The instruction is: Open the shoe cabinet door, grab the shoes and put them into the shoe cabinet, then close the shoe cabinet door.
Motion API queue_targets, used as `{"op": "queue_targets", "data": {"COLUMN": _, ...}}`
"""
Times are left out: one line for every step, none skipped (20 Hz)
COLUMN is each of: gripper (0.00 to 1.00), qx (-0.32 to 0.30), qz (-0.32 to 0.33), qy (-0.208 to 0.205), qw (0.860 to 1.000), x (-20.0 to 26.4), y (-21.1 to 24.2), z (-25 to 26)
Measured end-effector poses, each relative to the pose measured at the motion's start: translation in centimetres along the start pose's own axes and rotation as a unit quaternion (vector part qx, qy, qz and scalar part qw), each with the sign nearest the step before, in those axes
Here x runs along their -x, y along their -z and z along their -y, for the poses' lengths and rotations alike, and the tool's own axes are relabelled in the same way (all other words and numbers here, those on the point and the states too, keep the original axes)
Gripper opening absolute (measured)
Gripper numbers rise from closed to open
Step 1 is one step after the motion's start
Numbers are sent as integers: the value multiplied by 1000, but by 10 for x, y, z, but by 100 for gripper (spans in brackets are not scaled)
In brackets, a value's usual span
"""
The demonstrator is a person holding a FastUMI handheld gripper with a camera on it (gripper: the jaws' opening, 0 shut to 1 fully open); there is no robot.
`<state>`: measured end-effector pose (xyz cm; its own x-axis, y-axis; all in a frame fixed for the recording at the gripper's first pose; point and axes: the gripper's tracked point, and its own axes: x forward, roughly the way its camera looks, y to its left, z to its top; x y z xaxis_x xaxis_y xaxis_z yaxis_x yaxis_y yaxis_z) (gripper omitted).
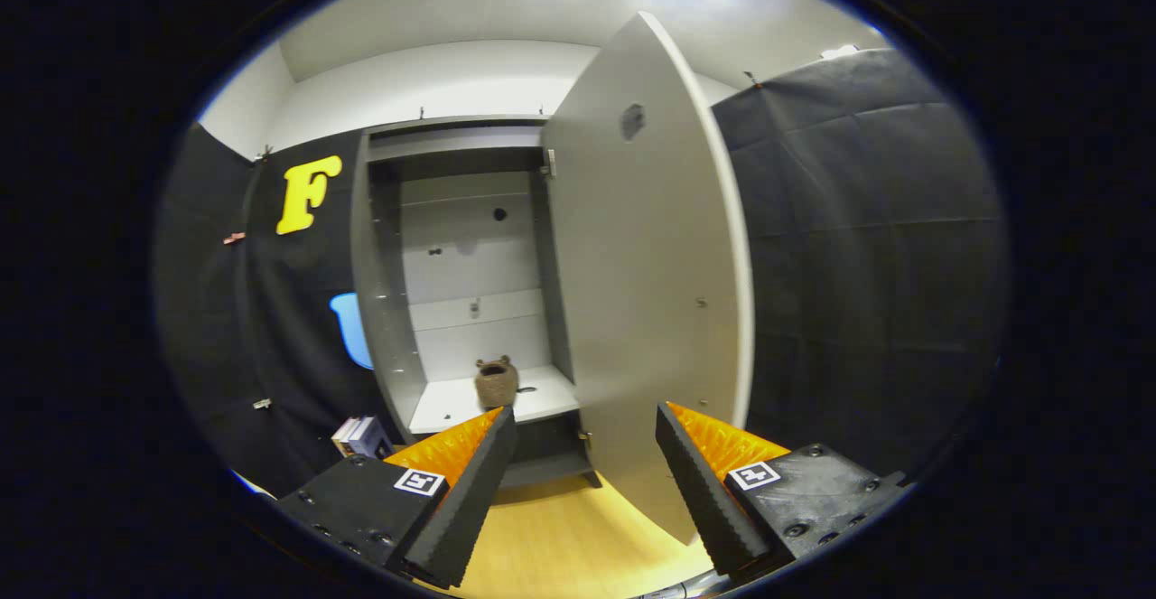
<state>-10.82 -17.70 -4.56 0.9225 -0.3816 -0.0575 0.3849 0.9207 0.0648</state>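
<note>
The tongs (585, 418) hang wide apart with nothing between the two fingers, pointed at a tall grey shoe cabinet (384, 310) standing against the booth's black cloth wall (867, 219). The cabinet door (646, 292) stands swung out on its hinges at the right side of the opening, its lower edge falling in the gap between the fingers and closer to the right one; neither finger touches it. Inside, a brown furry shoe (496, 381) sits upright on the pale shelf (452, 405), just beyond the tip of the left finger and towards the right half of that shelf. Higher shelves and a back panel with a dark round hole show above it. A small stack of books (361, 436) rests on the floor to the left of the cabinet's foot, beside the cloth. Light wooden flooring (560, 536) runs under the fingers.
</note>
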Motion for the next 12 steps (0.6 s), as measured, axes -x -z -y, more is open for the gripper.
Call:
{"op": "queue_targets", "data": {"gripper": 98, "qx": 2, "qz": 3, "qy": 21, "qw": 1000, "x": 0, "y": -4, "z": 14}}
{"op": "queue_targets", "data": {"gripper": 98, "qx": 6, "qz": 7, "qy": 40, "qw": 999, "x": -1, "y": -7, "z": 27}}
{"op": "queue_targets", "data": {"gripper": 98, "qx": 9, "qz": 10, "qy": 55, "qw": 998, "x": 0, "y": -10, "z": 39}}
{"op": "queue_targets", "data": {"gripper": 98, "qx": 15, "qz": 11, "qy": 70, "qw": 997, "x": 1, "y": -12, "z": 52}}
{"op": "queue_targets", "data": {"gripper": 98, "qx": 20, "qz": 11, "qy": 81, "qw": 996, "x": 0, "y": -14, "z": 66}}
{"op": "queue_targets", "data": {"gripper": 98, "qx": 22, "qz": 13, "qy": 89, "qw": 996, "x": -2, "y": -18, "z": 79}}
{"op": "queue_targets", "data": {"gripper": 98, "qx": 24, "qz": 17, "qy": 93, "qw": 995, "x": -5, "y": -23, "z": 93}}
{"op": "queue_targets", "data": {"gripper": 98, "qx": 26, "qz": 21, "qy": 94, "qw": 995, "x": -10, "y": -28, "z": 106}}
{"op": "queue_targets", "data": {"gripper": 98, "qx": 31, "qz": 23, "qy": 96, "qw": 995, "x": -16, "y": -33, "z": 120}}
{"op": "queue_targets", "data": {"gripper": 98, "qx": 35, "qz": 21, "qy": 94, "qw": 995, "x": -23, "y": -36, "z": 134}}
{"op": "queue_targets", "data": {"gripper": 98, "qx": 35, "qz": 22, "qy": 90, "qw": 995, "x": -32, "y": -42, "z": 145}}
{"op": "queue_targets", "data": {"gripper": 98, "qx": 32, "qz": 23, "qy": 81, "qw": 996, "x": -42, "y": -47, "z": 155}}
